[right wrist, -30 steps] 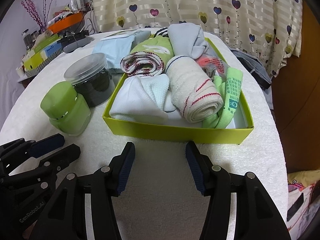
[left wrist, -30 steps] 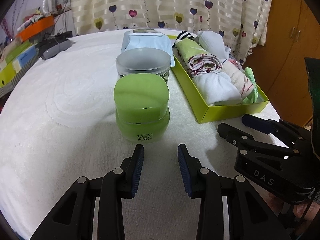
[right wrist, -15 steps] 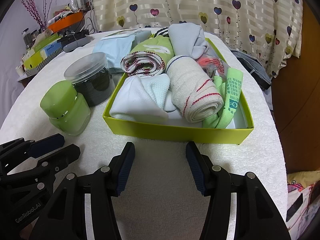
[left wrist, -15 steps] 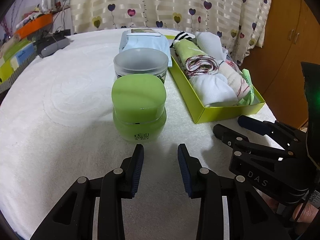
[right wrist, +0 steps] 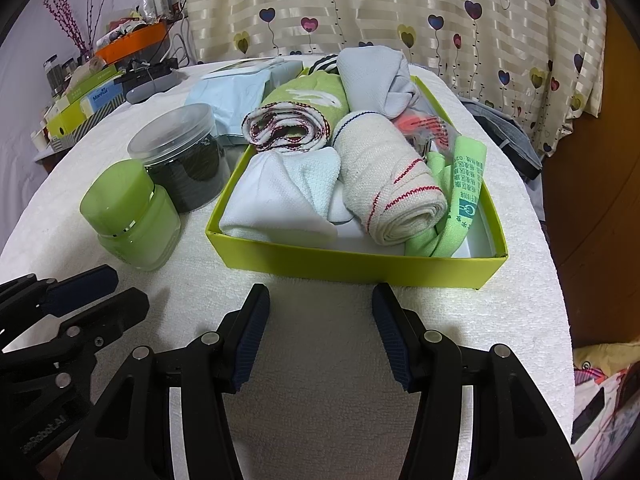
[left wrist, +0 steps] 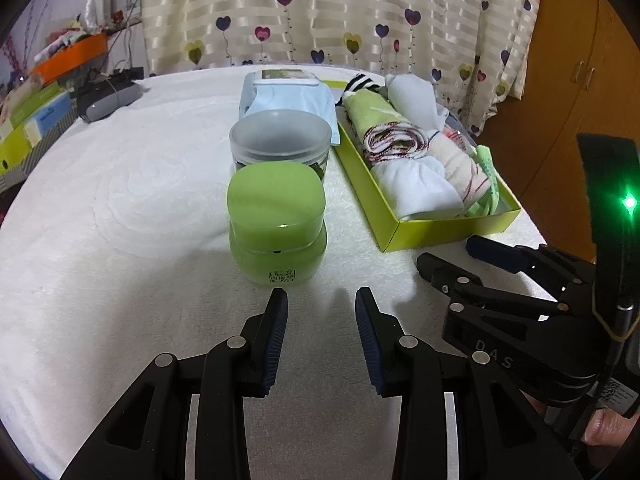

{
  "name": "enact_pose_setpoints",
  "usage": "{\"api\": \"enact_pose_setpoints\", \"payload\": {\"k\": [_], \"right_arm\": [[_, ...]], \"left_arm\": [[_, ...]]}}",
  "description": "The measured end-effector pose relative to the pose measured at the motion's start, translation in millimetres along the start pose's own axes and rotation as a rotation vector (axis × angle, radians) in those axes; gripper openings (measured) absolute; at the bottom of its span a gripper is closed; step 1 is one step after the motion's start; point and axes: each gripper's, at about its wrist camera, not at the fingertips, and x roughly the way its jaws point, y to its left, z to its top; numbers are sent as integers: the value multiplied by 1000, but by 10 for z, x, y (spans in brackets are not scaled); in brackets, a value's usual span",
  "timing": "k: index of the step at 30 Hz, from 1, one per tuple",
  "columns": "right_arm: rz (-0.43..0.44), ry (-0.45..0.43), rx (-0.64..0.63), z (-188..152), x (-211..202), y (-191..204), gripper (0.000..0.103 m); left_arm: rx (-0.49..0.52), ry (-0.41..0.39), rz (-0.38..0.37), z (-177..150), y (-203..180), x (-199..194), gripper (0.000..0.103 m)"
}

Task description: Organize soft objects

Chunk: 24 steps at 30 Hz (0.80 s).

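I hold both claws empty over the table's near edge, left gripper (left wrist: pixel 321 300) narrow, right gripper (right wrist: pixel 320 294) wide, nothing moved lately, rolled socks (right wrist: pixel 394 196) packed in the green box (right wrist: pixel 360 258).

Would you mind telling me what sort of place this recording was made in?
Most likely a home bedroom: a heart-print curtain, a wooden wardrobe, and a cluttered side shelf beside the towel-covered table.

black right tool (left wrist: pixel 452 264): white letters "DAS" on its side | black left tool (right wrist: pixel 108 292): "RobotAI" partly readable | blue-and-white box (right wrist: pixel 102 98) at tabletop's far-left edge: "ManRui", uncertain
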Motion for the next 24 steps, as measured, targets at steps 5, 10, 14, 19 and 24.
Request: {"api": "enact_pose_setpoints", "payload": {"k": [5,10,14,19,24], "right_arm": [[0,0,0,0,0,1,55],[0,0,0,1,0,2,55],[0,0,0,0,0,3,55],[0,0,0,0,0,4,55],[0,0,0,0,1,5,55]], "left_arm": [[-4,0,2,15,0,-5,34],[-6,0,-5,34,2,3,34],[-1,3,4,43,7,8,34],[5,11,0,49,-7,23,34],[4,12,-3,56,-12,20,34]]}}
